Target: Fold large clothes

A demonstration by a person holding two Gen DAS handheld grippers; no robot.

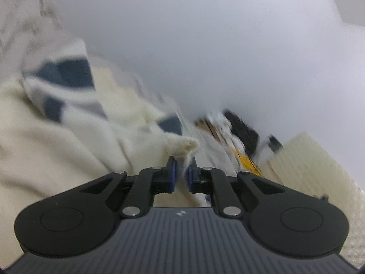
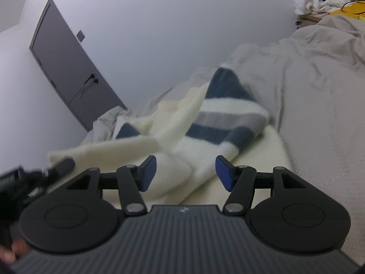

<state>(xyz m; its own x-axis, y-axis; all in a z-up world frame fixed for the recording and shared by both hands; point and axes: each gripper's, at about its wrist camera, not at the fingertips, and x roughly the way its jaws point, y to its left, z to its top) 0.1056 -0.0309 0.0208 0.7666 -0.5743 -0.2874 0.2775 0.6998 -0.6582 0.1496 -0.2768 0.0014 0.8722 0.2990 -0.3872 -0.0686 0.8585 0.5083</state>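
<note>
A cream knit sweater with blue, grey and white stripes lies bunched on a bed. My left gripper is shut on a cream end of the sweater, which sticks out between the blue pads and is lifted. In the right wrist view the same sweater lies ahead on the bed, its striped part folded over. My right gripper is open and empty, just above the sweater's near edge. The left gripper's dark body shows blurred at the left, by a lifted cream strip.
The bed has a beige cover. A grey door stands in the white wall at left. A pile of clothes and a yellow item lies at the far right. Blurred boxes and a cream panel are seen beyond the left gripper.
</note>
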